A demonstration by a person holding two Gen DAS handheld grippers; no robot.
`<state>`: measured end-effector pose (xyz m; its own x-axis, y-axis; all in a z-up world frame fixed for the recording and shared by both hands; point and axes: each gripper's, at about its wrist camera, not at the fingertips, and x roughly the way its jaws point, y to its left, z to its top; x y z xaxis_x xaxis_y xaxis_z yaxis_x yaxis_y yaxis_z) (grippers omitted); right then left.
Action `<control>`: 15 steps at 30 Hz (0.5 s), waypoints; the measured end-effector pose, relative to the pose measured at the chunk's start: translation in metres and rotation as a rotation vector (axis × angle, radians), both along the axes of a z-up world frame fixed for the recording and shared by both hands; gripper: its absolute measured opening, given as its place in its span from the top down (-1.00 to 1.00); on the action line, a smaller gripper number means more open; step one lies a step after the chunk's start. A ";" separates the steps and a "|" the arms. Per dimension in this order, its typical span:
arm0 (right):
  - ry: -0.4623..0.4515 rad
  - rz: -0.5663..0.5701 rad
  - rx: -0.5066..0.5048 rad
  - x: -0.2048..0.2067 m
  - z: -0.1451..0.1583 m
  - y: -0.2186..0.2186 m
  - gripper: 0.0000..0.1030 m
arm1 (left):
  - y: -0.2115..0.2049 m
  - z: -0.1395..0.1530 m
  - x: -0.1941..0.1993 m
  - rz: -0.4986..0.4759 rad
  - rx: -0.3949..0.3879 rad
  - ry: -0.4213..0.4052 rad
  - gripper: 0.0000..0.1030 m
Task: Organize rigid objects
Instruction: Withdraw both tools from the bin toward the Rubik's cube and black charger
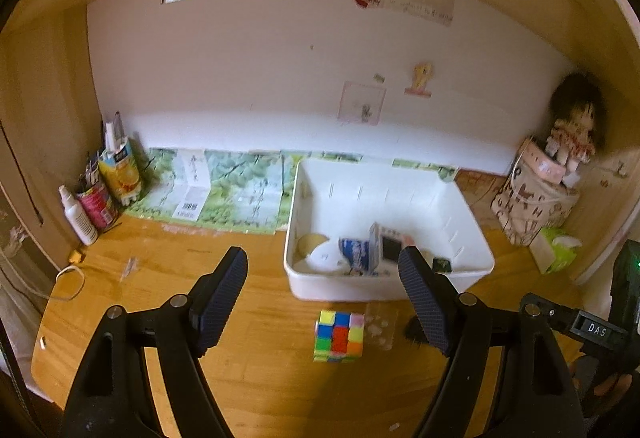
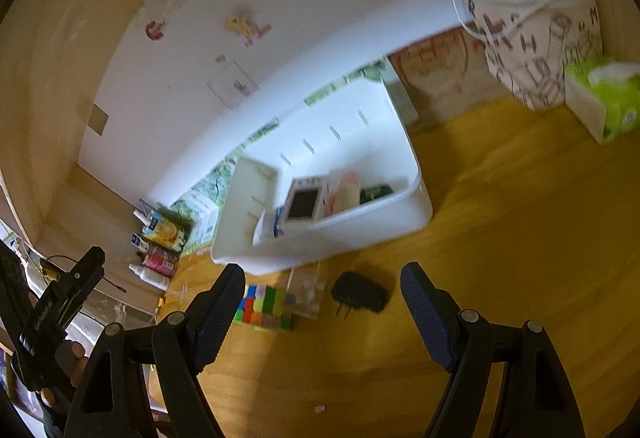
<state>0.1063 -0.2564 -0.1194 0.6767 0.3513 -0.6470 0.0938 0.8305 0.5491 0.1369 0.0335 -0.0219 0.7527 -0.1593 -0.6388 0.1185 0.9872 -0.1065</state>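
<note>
Left wrist: "DAS" on right gripper (image 1: 596, 330) | left gripper (image 1: 324, 302) | both jaws open, empty

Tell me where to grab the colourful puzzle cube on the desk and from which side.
Grip the puzzle cube across two opposite flat side faces, coming from above and in front. It sits flat on the desk, but the clear plastic piece is against one side, so probably close the open left gripper on the other pair of faces.

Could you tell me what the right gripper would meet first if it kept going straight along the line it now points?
Most likely the black plug adapter, which lies on the wooden desk ahead, between the open fingers of the right gripper. Depth is unclear; aimed lower, it would meet bare desk first.
</note>
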 end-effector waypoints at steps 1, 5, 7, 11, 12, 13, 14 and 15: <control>0.014 0.002 0.006 -0.001 -0.004 0.001 -0.57 | 0.000 -0.002 -0.001 0.001 0.005 0.008 -0.57; 0.066 0.016 0.040 -0.003 -0.018 0.004 -0.57 | 0.002 -0.014 -0.005 0.012 0.032 0.043 -0.57; 0.091 0.020 0.059 -0.003 -0.025 0.006 -0.57 | 0.003 -0.020 -0.005 0.019 0.043 0.060 -0.57; 0.147 0.016 0.080 -0.003 -0.038 0.008 -0.57 | 0.005 -0.032 -0.002 0.021 0.059 0.100 -0.57; 0.158 0.015 0.084 -0.002 -0.041 0.008 -0.57 | 0.005 -0.034 -0.001 0.020 0.063 0.110 -0.57; 0.171 0.014 0.090 -0.001 -0.044 0.009 -0.57 | 0.005 -0.037 0.001 0.017 0.068 0.124 -0.57; 0.186 0.011 0.099 0.000 -0.047 0.010 -0.57 | 0.005 -0.040 0.003 0.013 0.071 0.139 -0.57; 0.197 0.007 0.107 0.001 -0.049 0.011 -0.57 | 0.005 -0.044 0.005 0.006 0.074 0.155 -0.57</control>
<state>0.1068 -0.2458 -0.1685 0.5380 0.4300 -0.7250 0.2021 0.7693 0.6061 0.1421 0.0386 -0.0656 0.6451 -0.1035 -0.7571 0.1003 0.9937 -0.0504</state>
